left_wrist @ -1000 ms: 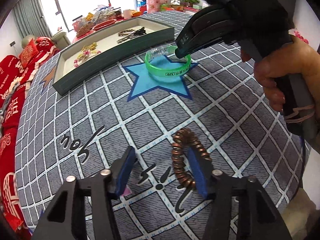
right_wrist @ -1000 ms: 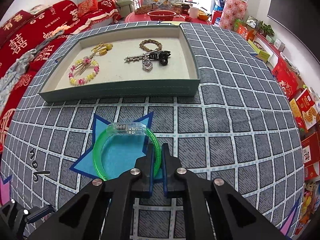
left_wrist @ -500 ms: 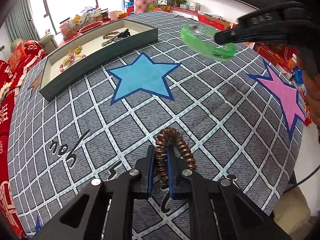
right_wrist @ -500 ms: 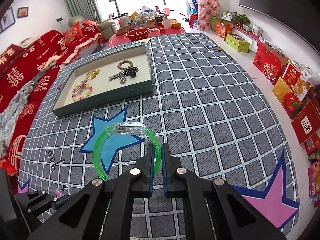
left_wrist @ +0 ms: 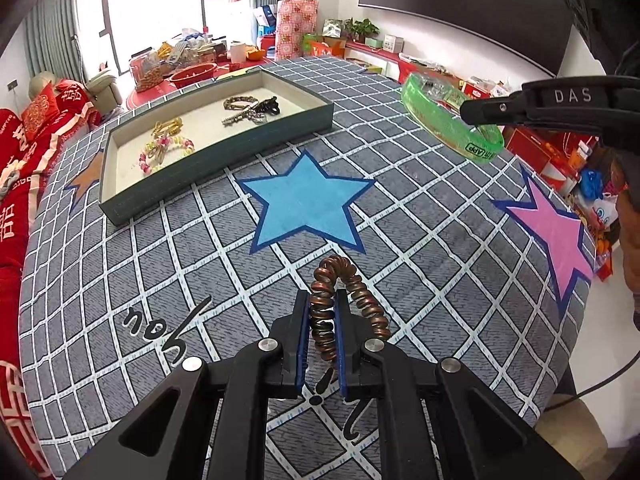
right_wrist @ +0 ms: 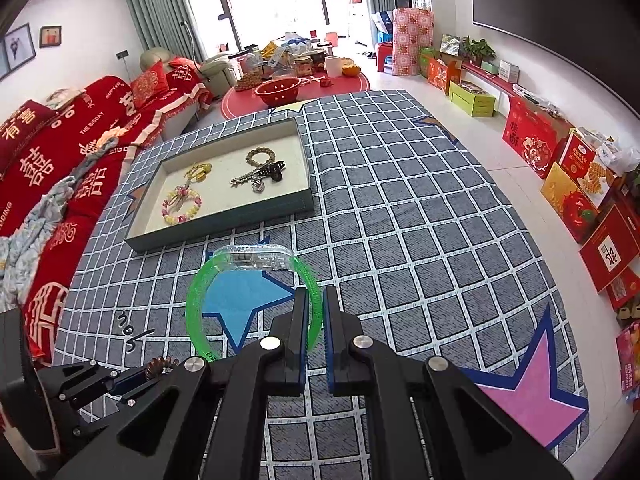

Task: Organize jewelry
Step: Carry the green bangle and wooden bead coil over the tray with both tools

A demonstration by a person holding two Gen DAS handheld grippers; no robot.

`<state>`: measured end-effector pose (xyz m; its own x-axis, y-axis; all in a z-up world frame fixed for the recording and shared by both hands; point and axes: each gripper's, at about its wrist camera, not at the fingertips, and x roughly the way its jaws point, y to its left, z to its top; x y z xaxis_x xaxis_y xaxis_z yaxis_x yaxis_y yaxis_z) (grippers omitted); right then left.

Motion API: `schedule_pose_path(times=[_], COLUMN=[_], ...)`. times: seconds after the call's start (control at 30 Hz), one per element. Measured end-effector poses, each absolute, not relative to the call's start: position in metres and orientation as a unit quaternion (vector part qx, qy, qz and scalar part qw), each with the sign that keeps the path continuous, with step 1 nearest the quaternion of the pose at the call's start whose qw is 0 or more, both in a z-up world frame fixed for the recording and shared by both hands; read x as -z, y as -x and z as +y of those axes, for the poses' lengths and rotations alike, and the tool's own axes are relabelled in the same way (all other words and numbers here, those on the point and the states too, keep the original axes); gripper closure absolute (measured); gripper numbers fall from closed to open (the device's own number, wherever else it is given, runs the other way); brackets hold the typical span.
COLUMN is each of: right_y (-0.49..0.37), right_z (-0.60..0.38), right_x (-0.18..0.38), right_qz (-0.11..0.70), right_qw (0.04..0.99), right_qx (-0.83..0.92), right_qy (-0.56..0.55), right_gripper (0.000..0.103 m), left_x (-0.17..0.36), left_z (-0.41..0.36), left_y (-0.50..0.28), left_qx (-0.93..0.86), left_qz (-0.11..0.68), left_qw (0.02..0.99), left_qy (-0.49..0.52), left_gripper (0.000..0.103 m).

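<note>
My left gripper [left_wrist: 323, 304] is shut on a copper-brown coiled bracelet [left_wrist: 352, 280] and holds it above the checked tablecloth. My right gripper [right_wrist: 316, 304] is shut on a green translucent bangle [right_wrist: 200, 296] with a clear clasp, lifted high over the blue star [right_wrist: 236, 304]. The bangle also shows in the left wrist view [left_wrist: 444, 120], at the upper right, held in the air by the right gripper [left_wrist: 472, 114]. The dark green jewelry tray [left_wrist: 216, 160] lies at the far left of the table and holds several pieces.
The tray [right_wrist: 224, 224] holds a pink and yellow bead bracelet [right_wrist: 180, 206], a gold piece [right_wrist: 198, 170], a brown bead bracelet [right_wrist: 260, 156] and a dark clip [right_wrist: 272, 170]. A pink star [left_wrist: 556, 232] marks the table's right edge. A red sofa [right_wrist: 60, 148] stands left.
My left gripper closed on the coiled bracelet and lifted it. My right gripper raised the green bangle off the blue star, higher above the table.
</note>
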<state>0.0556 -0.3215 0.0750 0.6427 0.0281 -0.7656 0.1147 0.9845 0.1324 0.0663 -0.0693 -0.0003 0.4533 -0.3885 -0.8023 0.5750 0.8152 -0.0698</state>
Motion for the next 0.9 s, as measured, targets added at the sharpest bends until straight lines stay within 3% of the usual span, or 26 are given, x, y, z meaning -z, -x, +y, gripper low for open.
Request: schedule_pose_path(times=[0.9], right_y=[-0.126], right_z=[-0.285], right_x=[-0.076], right_qz=[0.436], right_qw=[0.894], right_qx=[-0.069], right_qy=[-0.079], right_gripper=[0.096], left_x=[-0.048], left_z=[0.007], left_y=[-0.129], left_qx=[0.171], left_qz=[0.387], left_qw=[0.906], left_qy=[-0.014], left_gripper=[0.079])
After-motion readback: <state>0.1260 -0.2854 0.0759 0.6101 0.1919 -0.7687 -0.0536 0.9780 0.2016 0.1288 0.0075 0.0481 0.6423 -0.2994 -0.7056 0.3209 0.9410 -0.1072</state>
